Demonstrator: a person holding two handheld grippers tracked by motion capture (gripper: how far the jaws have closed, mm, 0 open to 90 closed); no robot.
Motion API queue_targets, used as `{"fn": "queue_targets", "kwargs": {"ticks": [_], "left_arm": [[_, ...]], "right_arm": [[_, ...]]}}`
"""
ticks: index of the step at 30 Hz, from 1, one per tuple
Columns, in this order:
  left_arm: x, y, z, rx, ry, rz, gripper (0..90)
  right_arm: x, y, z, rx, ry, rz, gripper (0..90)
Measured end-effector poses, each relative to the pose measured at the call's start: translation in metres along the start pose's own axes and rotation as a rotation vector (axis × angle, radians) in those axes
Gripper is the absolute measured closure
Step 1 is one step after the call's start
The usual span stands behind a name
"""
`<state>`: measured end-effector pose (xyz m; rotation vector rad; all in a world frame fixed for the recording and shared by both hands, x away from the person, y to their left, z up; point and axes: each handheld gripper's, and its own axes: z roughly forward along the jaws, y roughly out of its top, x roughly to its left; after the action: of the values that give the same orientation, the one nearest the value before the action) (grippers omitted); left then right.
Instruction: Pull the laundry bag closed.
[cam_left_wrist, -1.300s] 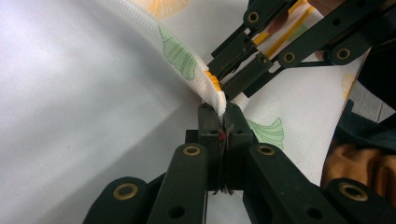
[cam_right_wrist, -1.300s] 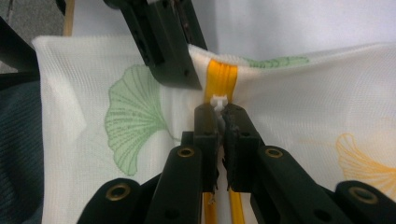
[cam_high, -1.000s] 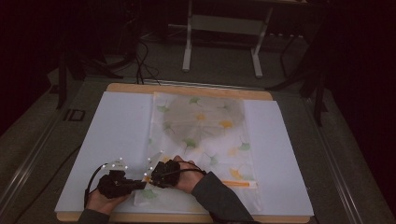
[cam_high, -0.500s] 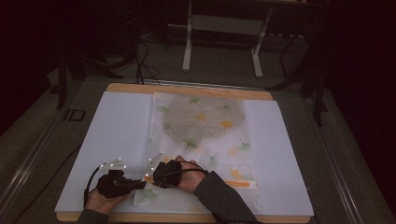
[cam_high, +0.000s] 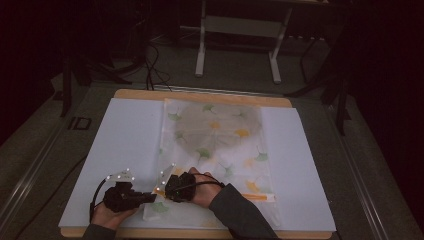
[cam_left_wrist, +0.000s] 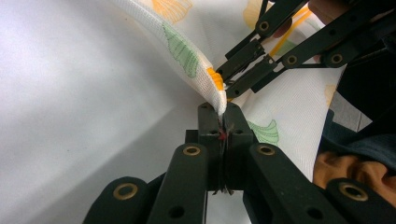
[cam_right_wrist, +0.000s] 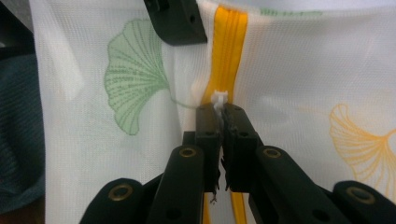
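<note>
Mesh laundry bag printed with ginkgo leaves lies flat along the desk, its orange zipper at the near end by both hands. Right tool is pressed together on the white zipper pull; left tool, just beside it, pinches the bag's corner edge. From there the zipper runs off across the bag's near end, and only the two tools crowd each other.

Mat left of mesh bag open (grippers crowd near corner).
</note>
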<state>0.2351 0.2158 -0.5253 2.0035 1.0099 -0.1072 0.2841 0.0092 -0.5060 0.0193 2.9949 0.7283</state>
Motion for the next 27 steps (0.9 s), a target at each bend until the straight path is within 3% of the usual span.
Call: {"fn": "queue_targets", "kwargs": {"ticks": [5, 10, 27], "left_arm": [[0.002, -0.001, -0.004, -0.020, -0.004, -0.013, 88.8], [0.003, -0.001, -0.005, -0.026, -0.006, -0.014, 88.8], [0.004, -0.002, -0.007, -0.025, -0.010, -0.018, 88.8]], "right_arm": [[0.001, -0.002, 0.002, 0.045, -0.019, -0.012, 90.0], [0.002, -0.004, -0.002, 0.021, -0.025, -0.010, 90.0], [0.002, -0.015, -0.005, 0.046, -0.046, -0.011, 90.0]]}}
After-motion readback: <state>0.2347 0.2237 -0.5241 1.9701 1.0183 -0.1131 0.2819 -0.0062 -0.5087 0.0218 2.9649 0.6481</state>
